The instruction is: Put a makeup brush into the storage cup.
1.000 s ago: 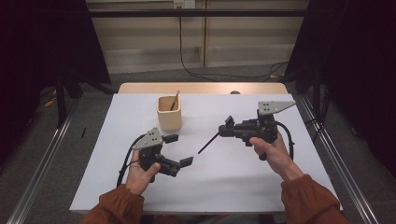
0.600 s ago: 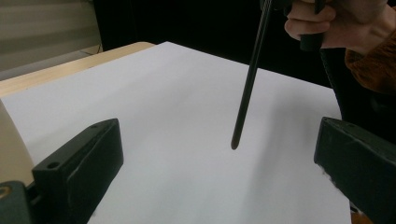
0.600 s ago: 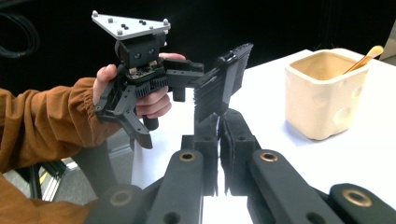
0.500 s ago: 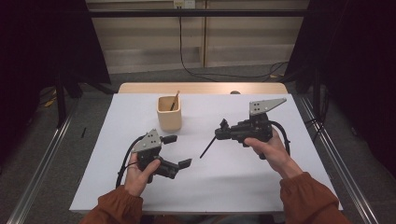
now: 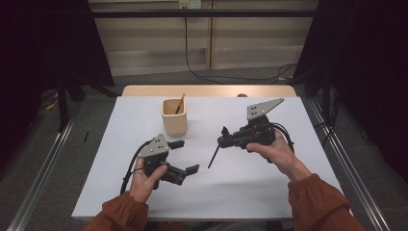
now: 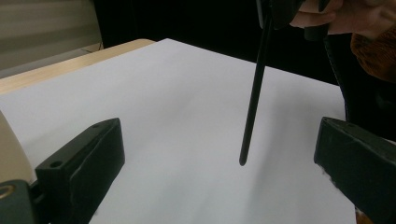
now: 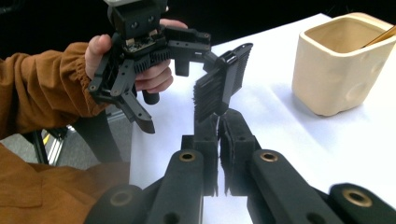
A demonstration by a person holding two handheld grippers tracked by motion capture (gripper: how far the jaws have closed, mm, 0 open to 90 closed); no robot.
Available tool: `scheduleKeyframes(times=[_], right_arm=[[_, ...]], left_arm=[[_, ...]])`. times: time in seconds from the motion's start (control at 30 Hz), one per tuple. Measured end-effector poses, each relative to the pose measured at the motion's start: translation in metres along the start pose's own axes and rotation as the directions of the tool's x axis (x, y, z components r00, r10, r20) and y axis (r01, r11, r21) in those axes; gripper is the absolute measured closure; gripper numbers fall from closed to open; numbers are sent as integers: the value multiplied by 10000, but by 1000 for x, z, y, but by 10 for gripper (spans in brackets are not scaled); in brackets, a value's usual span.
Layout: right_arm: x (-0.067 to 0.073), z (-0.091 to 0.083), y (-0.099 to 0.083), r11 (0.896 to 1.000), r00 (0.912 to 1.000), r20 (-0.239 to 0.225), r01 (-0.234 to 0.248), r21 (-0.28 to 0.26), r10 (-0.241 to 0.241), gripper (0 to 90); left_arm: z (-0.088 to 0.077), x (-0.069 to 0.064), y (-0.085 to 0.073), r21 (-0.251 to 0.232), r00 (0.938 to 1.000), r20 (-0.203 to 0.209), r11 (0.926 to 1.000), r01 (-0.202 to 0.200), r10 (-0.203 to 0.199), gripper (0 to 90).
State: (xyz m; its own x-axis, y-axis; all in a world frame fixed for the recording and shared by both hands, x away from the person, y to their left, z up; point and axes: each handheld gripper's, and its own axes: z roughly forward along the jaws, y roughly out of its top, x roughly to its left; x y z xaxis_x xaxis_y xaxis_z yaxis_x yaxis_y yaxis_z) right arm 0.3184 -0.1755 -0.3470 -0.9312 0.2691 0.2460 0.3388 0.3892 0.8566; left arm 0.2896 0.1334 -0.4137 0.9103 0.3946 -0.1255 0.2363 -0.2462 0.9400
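Right hand-held gripper (image 5: 225, 139): jaws closed on a thin black stick (image 5: 214, 156), which slants down, tip just above the white surface (image 5: 288, 192). Left hand-held gripper (image 5: 185, 156): jaws wide apart, nothing between them, low over surface. Beige cup (image 5: 174, 117) stands behind, apart.

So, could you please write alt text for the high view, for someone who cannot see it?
The right claw, shut on a thin black stick, holds it slanting down toward a white table. The left claw is open and empty nearby, and a cream cup with a wooden stick in it stands beyond.
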Motion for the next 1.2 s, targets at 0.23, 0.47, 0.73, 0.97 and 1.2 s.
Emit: scheduleKeyframes(times=[0.23,0.47,0.73,0.97,1.2], right_arm=[[0,6,3,9984,10000,-42,48,559,-46,852],[0,10,6,9950,10000,-55,74,998,-69,853],[0,14,7,9937,9999,-123,83,1121,-70,852],[1,18,8,9934,9997,-245,123,1140,-96,852],[2,21,8,9929,9996,-287,104,1181,-71,852]], left_arm=[[3,-2,-1,56,9998,174,10000,28,-29,18],[6,-5,1,68,9998,209,10000,-44,43,19],[14,-12,4,179,9998,157,9997,-144,142,27],[25,-17,6,142,9982,456,9991,-396,389,39],[34,-20,7,360,9974,556,9982,-477,456,119]])
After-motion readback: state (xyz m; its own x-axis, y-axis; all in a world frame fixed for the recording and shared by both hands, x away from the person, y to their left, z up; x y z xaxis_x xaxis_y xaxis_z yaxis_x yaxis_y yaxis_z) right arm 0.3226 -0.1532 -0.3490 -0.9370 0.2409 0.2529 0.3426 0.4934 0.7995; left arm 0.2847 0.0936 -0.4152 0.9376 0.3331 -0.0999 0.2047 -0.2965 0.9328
